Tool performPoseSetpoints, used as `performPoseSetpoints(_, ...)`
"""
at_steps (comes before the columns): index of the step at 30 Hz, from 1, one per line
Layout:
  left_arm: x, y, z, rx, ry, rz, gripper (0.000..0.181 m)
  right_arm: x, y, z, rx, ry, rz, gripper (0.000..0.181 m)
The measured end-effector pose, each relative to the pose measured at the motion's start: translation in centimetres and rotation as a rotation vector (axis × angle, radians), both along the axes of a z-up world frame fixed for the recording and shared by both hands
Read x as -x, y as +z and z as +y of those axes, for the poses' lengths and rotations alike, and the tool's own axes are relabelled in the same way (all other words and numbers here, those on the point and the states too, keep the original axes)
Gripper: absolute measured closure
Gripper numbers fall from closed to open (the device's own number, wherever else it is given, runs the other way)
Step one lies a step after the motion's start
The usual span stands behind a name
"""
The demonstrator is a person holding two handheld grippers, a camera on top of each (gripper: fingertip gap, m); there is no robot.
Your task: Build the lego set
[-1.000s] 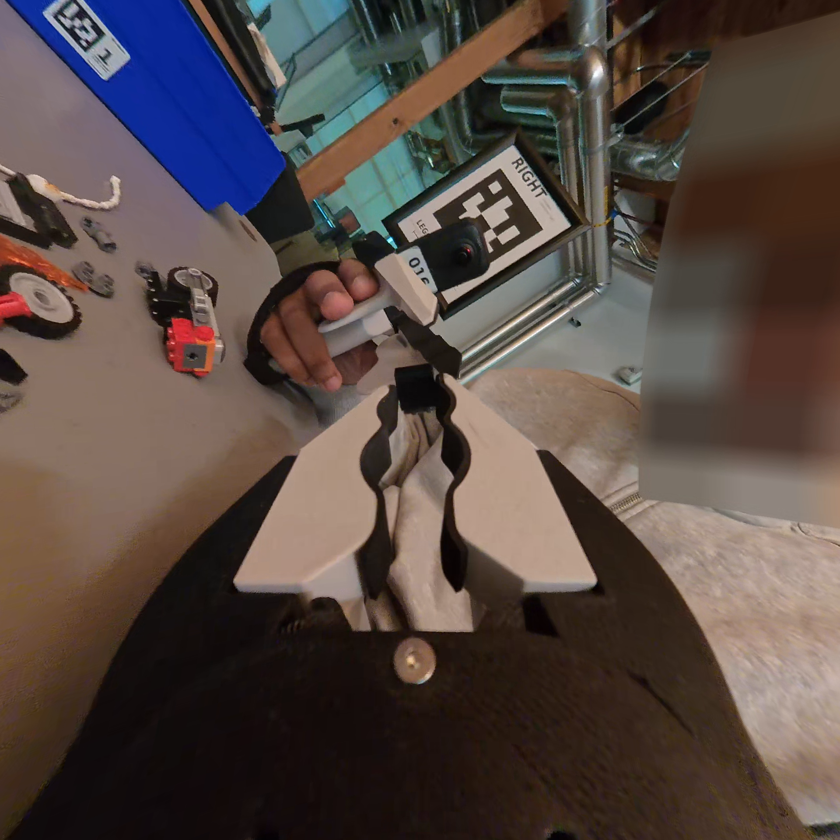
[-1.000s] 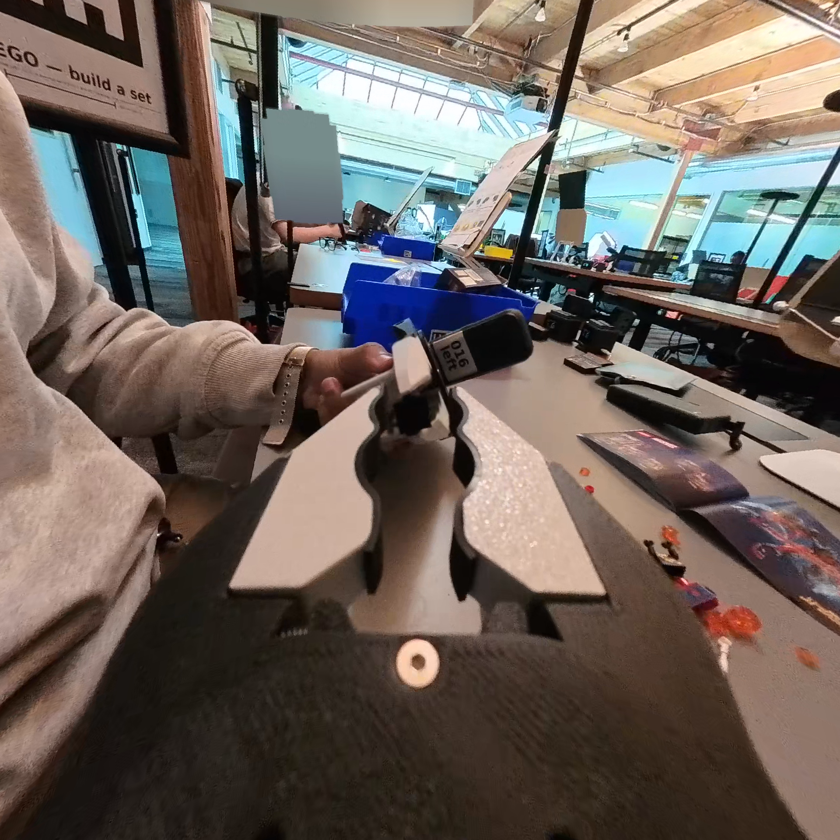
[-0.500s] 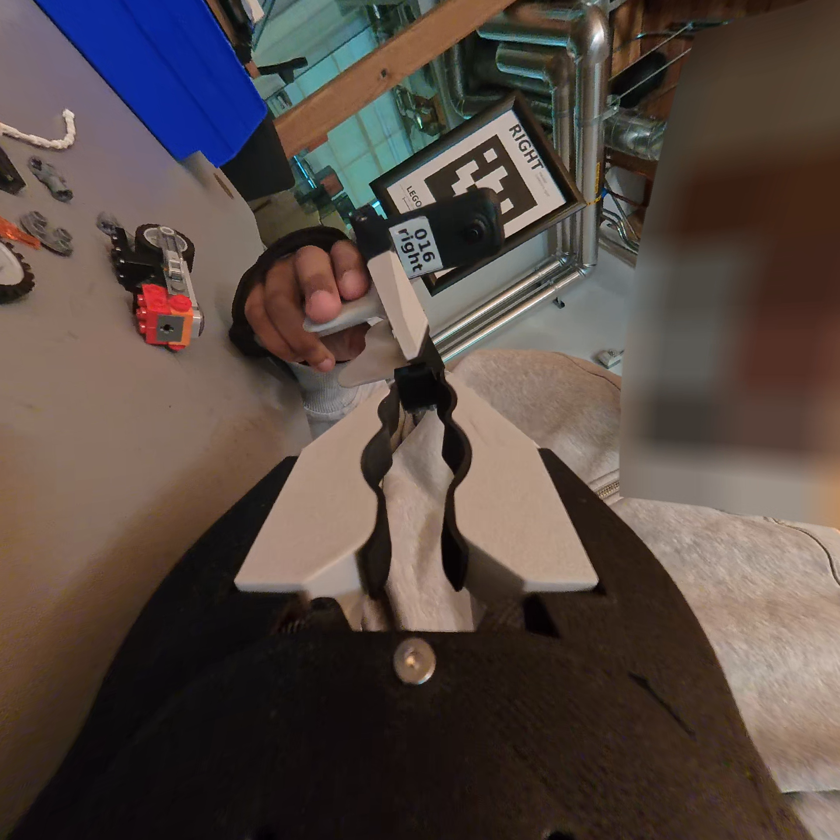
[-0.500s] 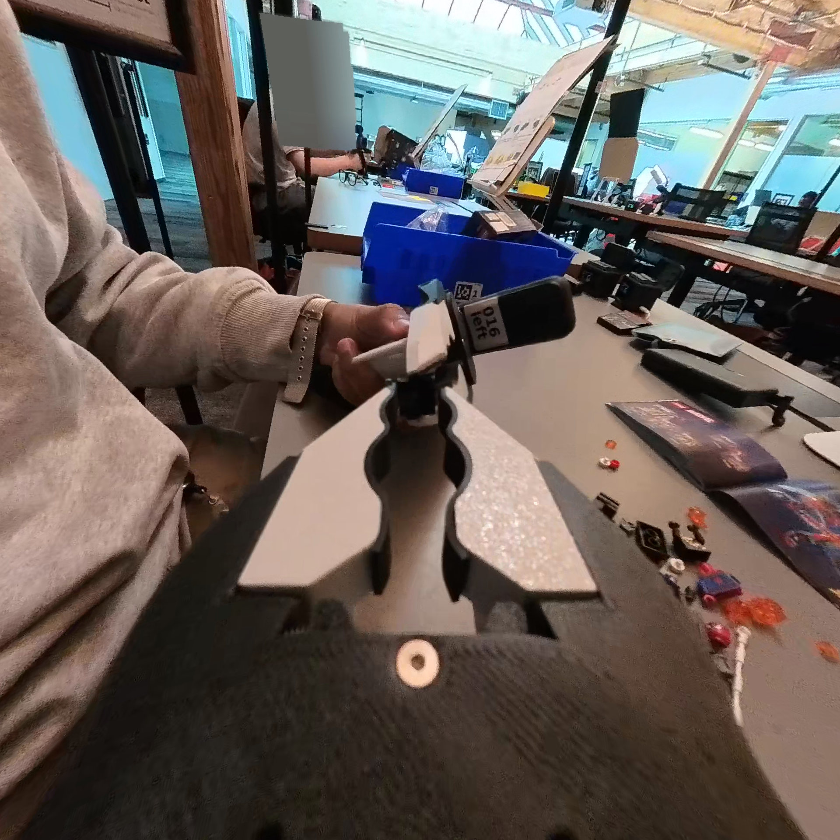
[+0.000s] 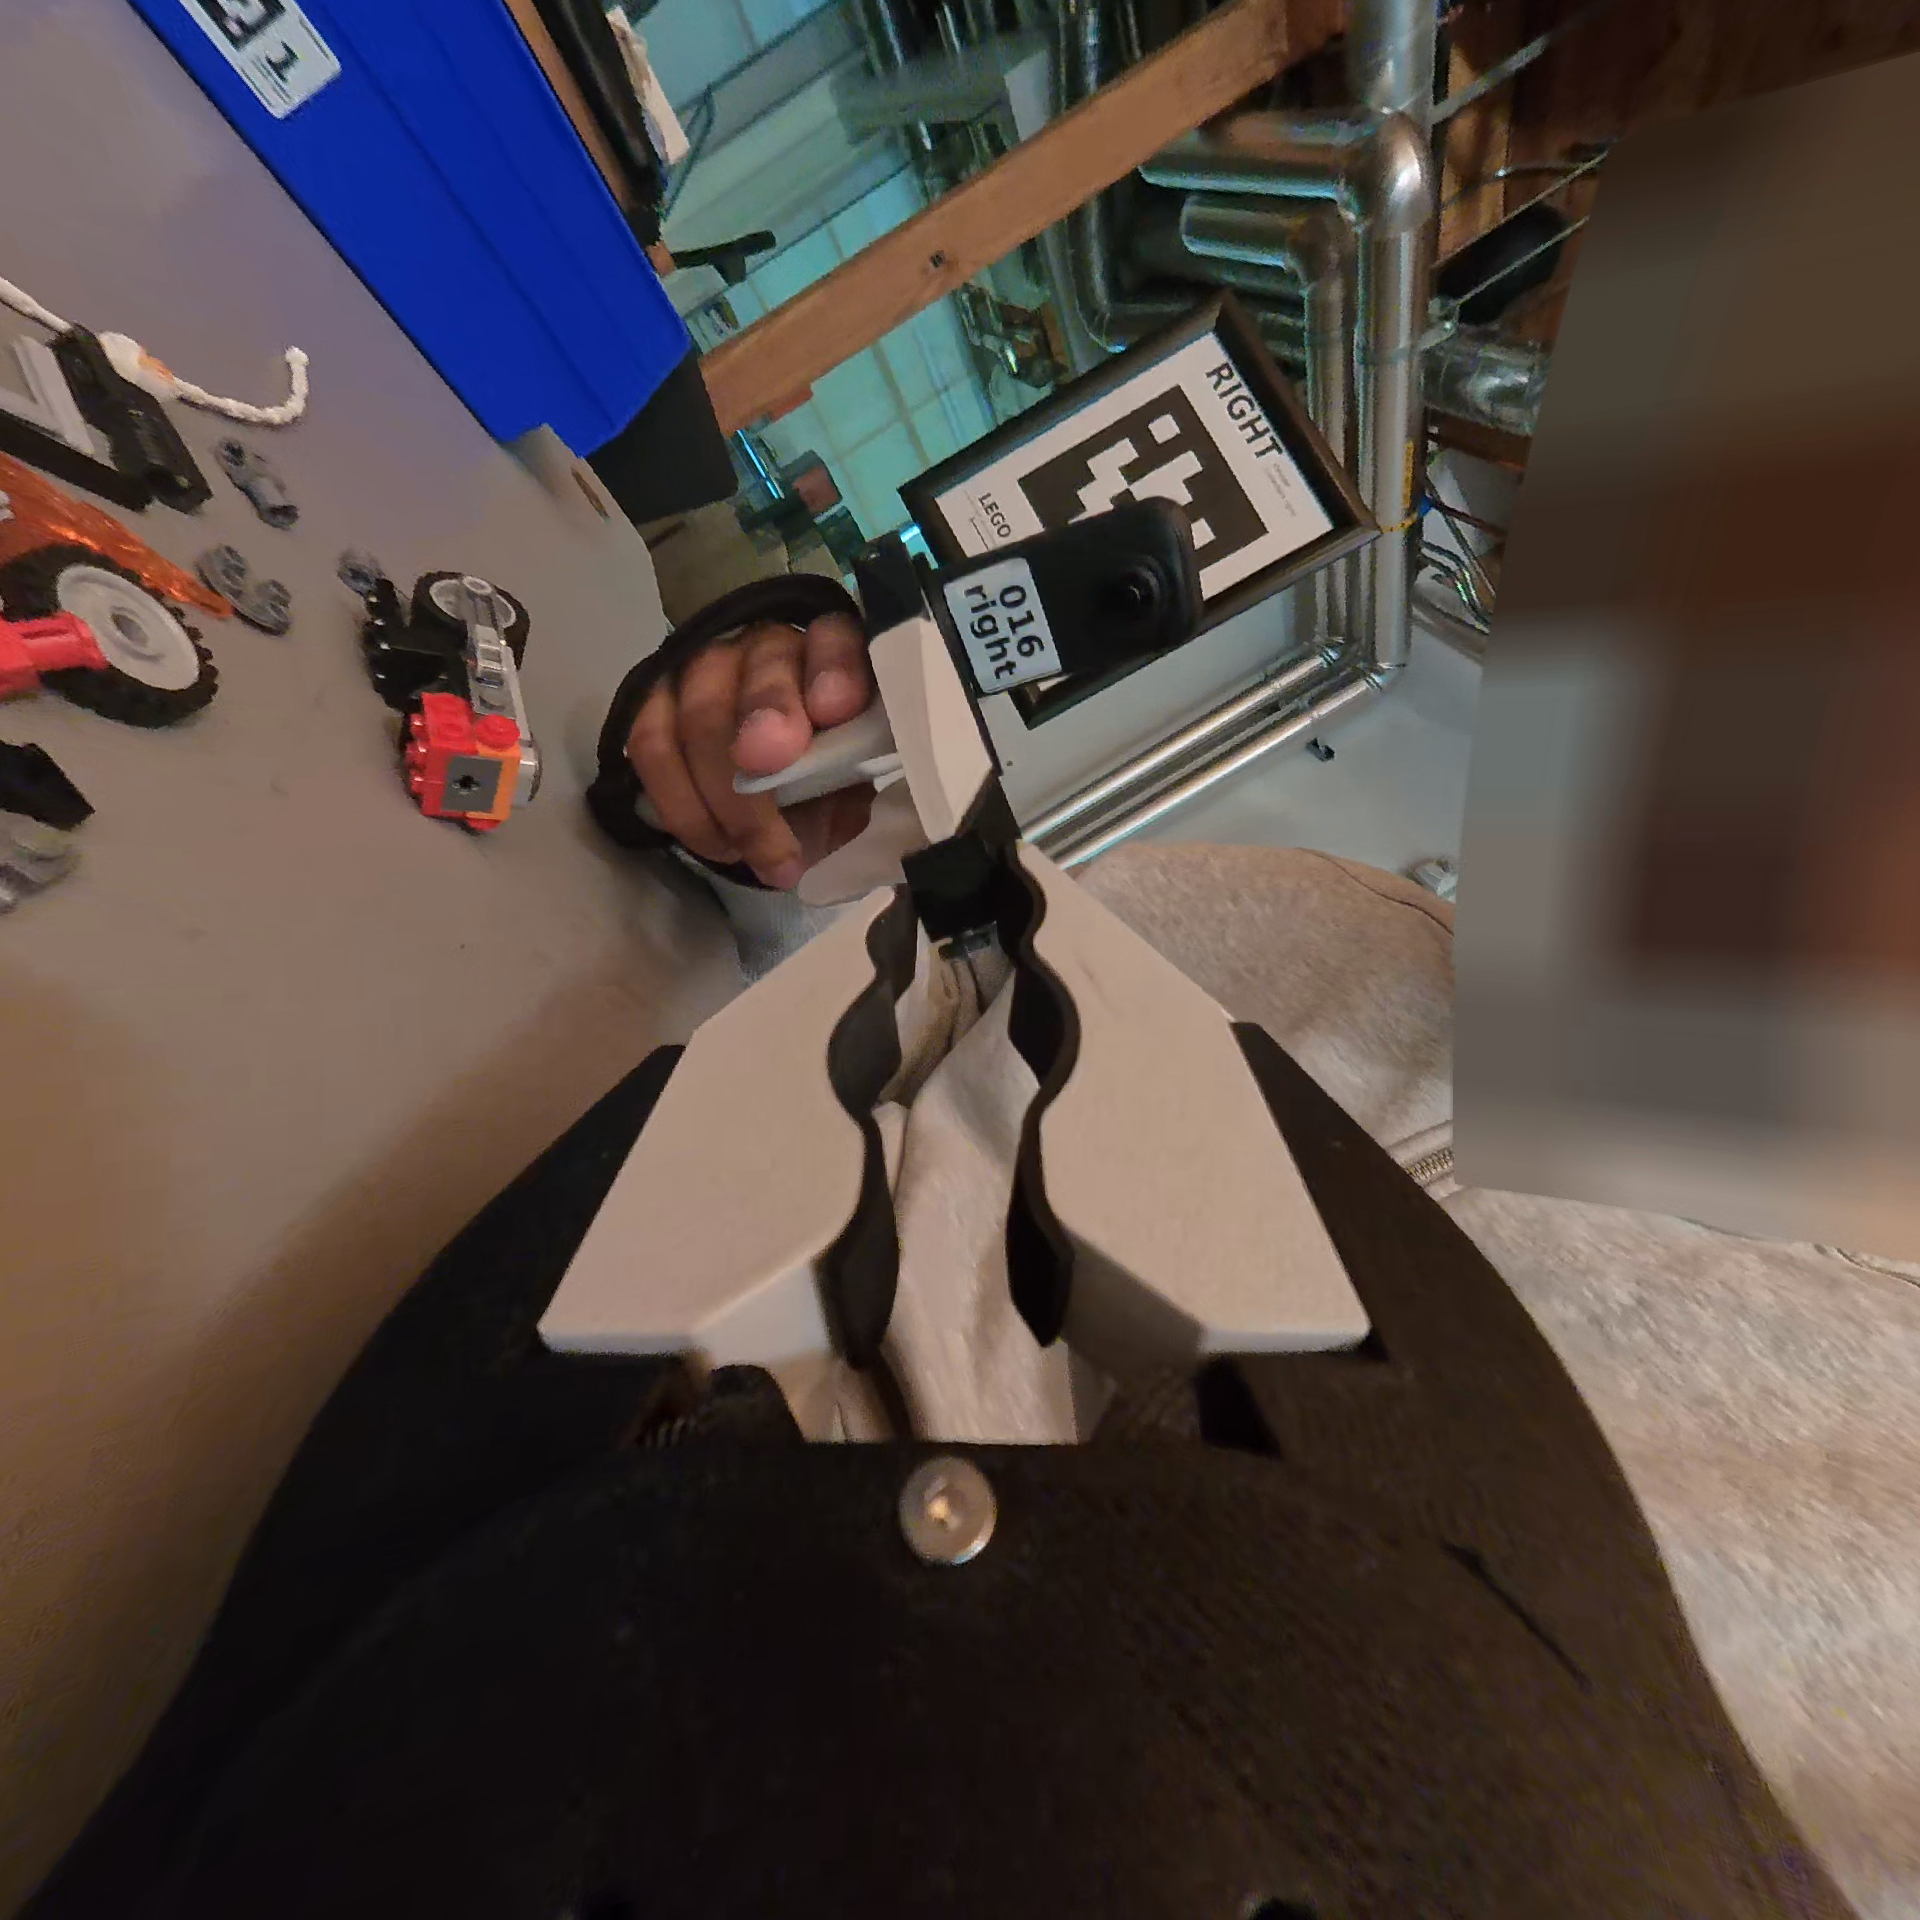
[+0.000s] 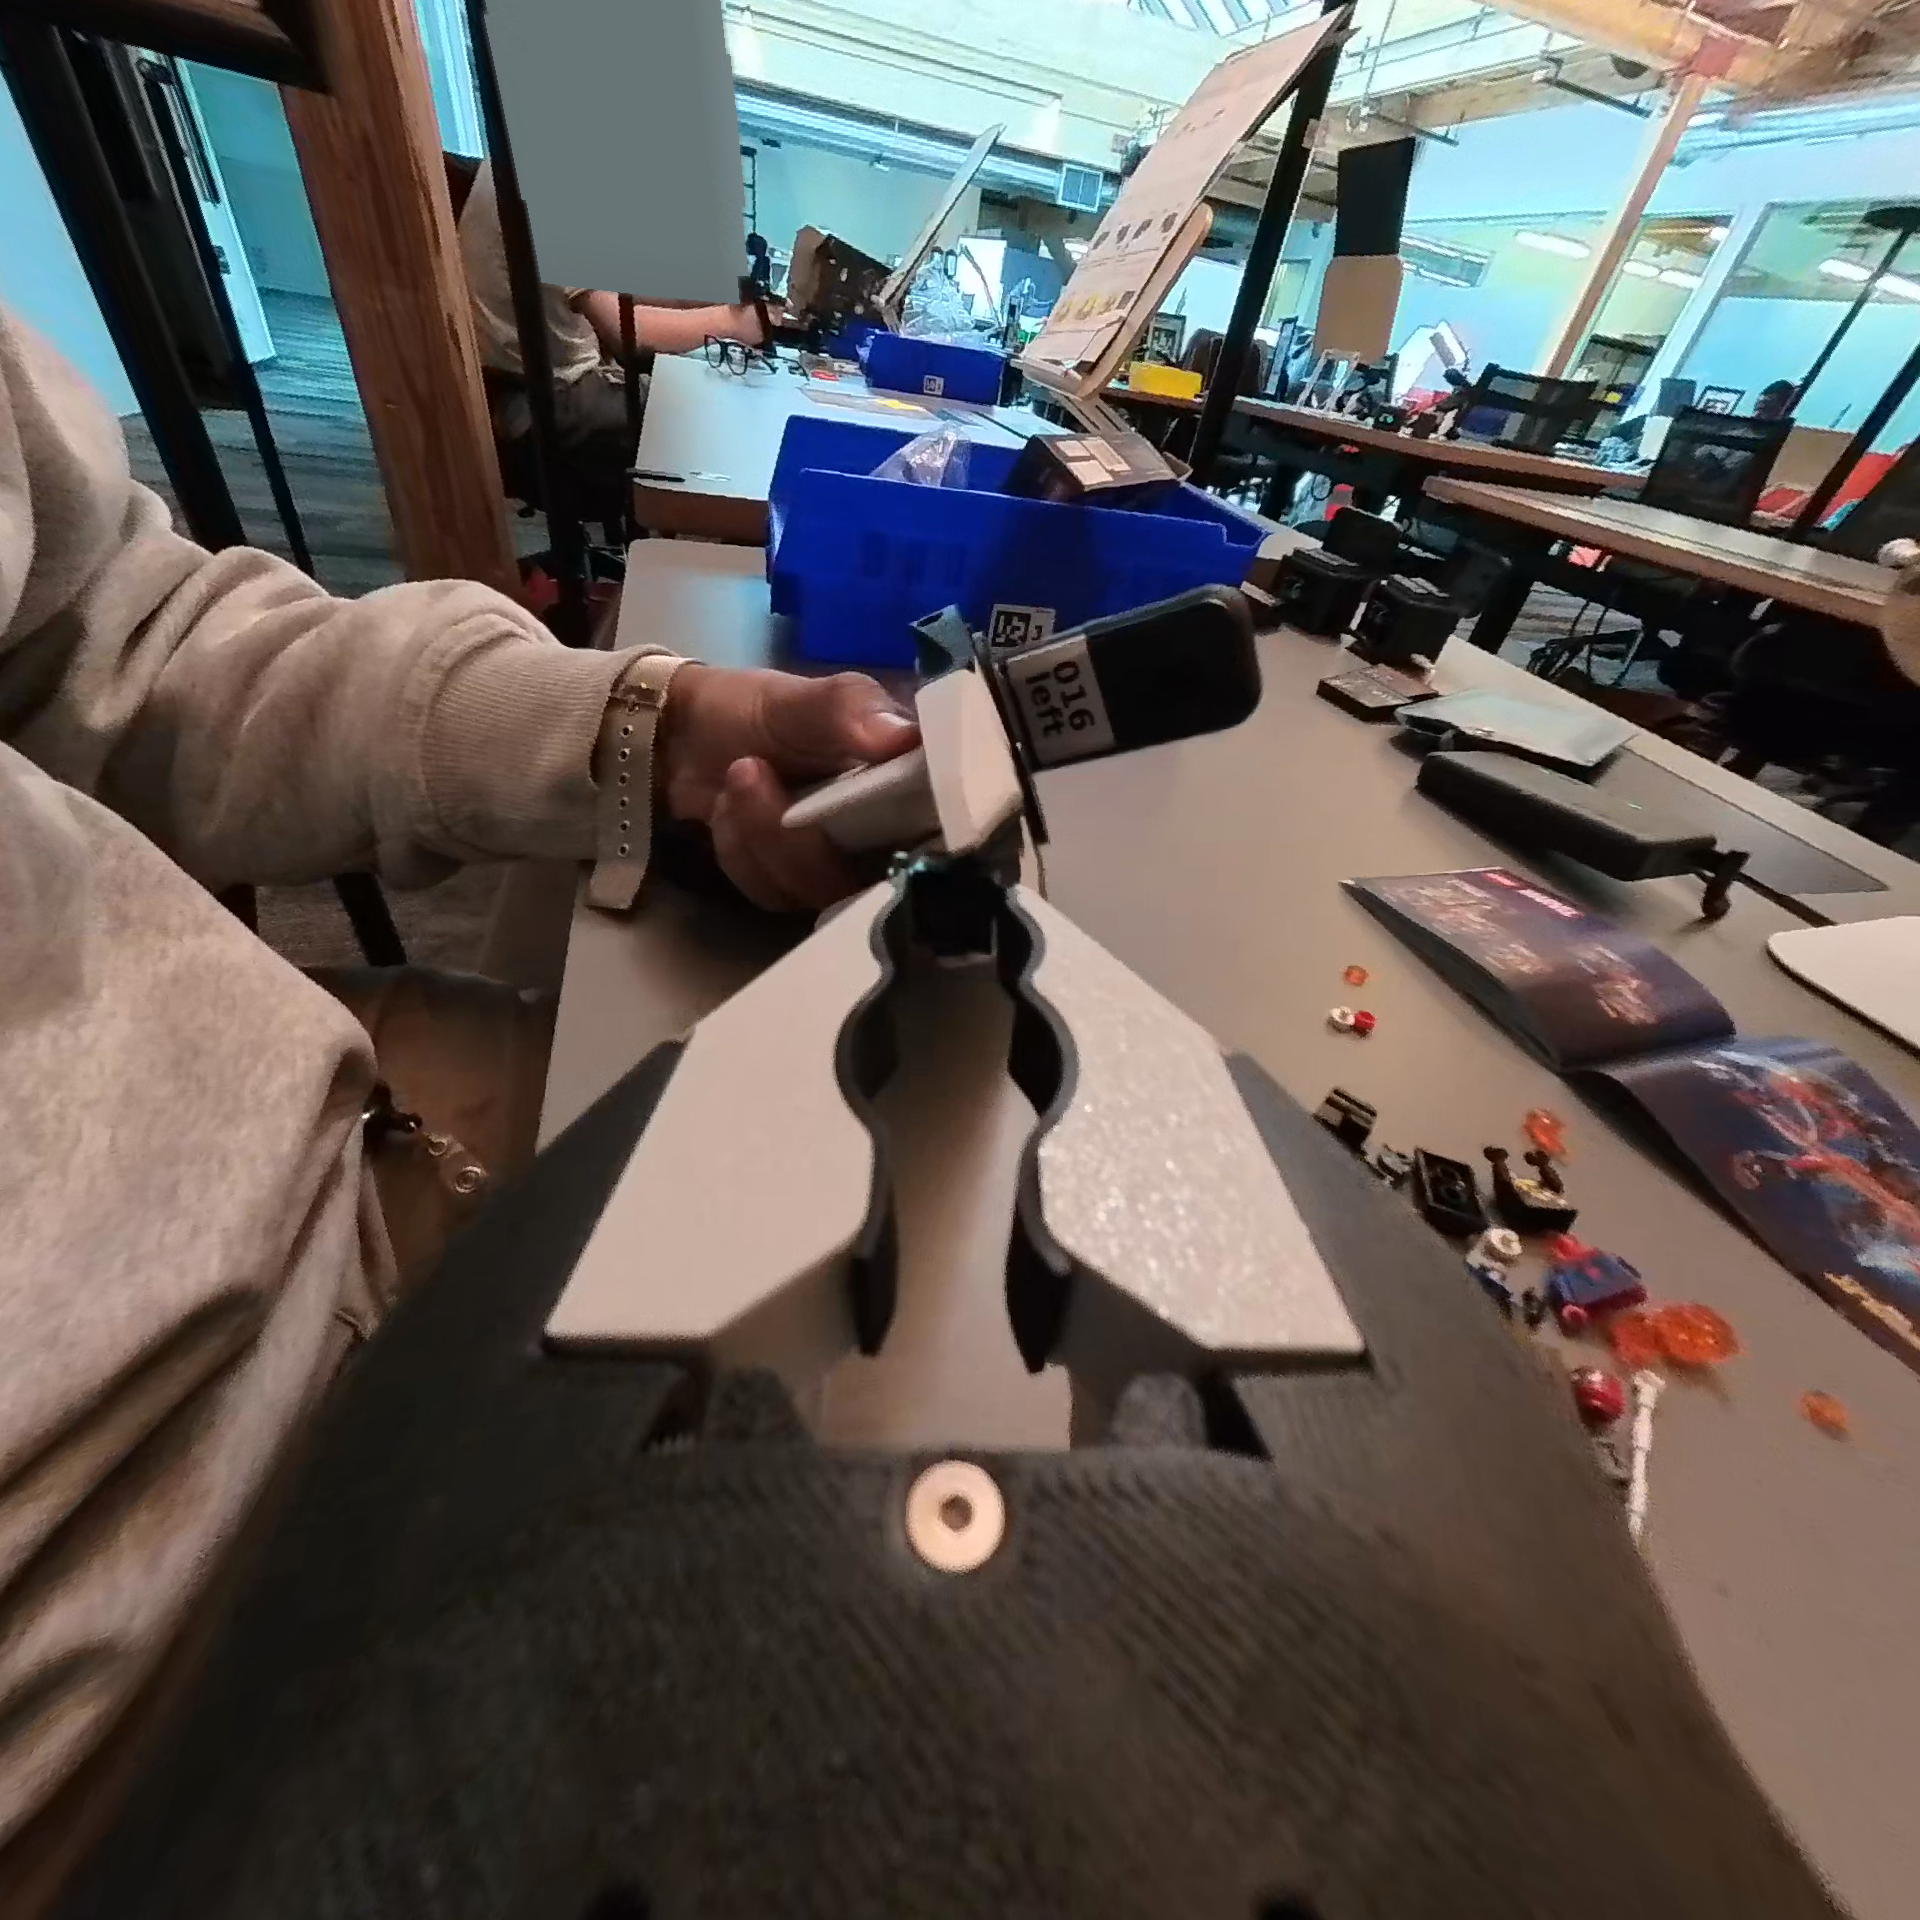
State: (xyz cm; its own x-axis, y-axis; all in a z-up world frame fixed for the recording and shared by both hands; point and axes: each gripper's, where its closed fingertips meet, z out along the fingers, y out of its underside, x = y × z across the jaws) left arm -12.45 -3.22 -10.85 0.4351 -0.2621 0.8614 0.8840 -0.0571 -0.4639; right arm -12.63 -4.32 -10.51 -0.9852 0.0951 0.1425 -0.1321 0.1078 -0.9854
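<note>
My left gripper [image 5: 961, 902] and my right gripper [image 6: 951, 920] meet tip to tip in the air over the person's lap, at the near edge of the grey table [image 5: 260, 987]. A small black brick piece [image 5: 951, 883] sits pinched between the left fingertips. It also shows in the right wrist view [image 6: 943, 930] between the right fingertips. Both sets of jaws are closed on it. A hand [image 5: 748, 748] holds the right gripper's handle, and another hand [image 6: 769, 769] holds the left one. How the piece is built is hidden by the fingertips.
A small red, grey and black wheeled model [image 5: 468, 717], a large tyre [image 5: 114, 644] and loose parts lie on the table. A blue bin [image 6: 997, 561] stands at the back. An open booklet [image 6: 1558, 977] and scattered small pieces [image 6: 1558, 1257] lie to the right. A framed marker sign [image 5: 1132, 488] stands behind. Less than 4 cm separates the two grippers' tips.
Both grippers stay tip to tip on the black piece. The right gripper has tilted down and its handle has swung. More of the table and loose pieces now show in both views.
</note>
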Motion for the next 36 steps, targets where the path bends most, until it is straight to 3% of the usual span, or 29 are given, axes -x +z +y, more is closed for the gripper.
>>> performPoseSetpoints(13, 1.3, -0.2, 0.0, 0.012, 0.099, -0.009, 0.166, 1.2, -0.2, 0.3, -0.013, -0.065, 0.010, 0.168)
performPoseSetpoints(14, 1.4, -0.1, -0.2, 0.003, 0.100, -0.012, 0.165, 1.5, 0.1, 0.7, 0.003, -0.085, 0.023, 0.181)
performPoseSetpoints(16, 3.7, 0.8, -2.8, -0.107, 0.207, -0.096, 0.166, 2.4, 1.4, 2.8, 0.090, -0.119, 0.020, 0.181)
performPoseSetpoints(18, 4.6, 0.5, -3.9, -0.056, 0.276, -0.046, 0.166, 3.2, 1.7, 3.8, 0.116, -0.148, 0.026, 0.181)
performPoseSetpoints(19, 4.6, 0.2, -3.6, -0.023, 0.287, -0.013, 0.166, 3.2, 1.9, 3.5, 0.132, -0.155, 0.037, 0.181)
performPoseSetpoints(23, 3.6, -0.2, -2.1, 0.018, 0.239, 0.018, 0.166, 2.3, 1.3, 0.9, 0.103, -0.137, 0.012, 0.151)
performPoseSetpoints(29, 2.4, 0.2, -0.7, -0.002, 0.205, 0.048, 0.166, 2.5, 0.7, -0.7, 0.055, -0.189, 0.009, 0.153)
performPoseSetpoints(36, 2.9, 0.4, -0.9, -0.012, 0.272, 0.065, 0.166, 2.7, 0.6, -0.8, 0.050, -0.198, -0.018, 0.166)
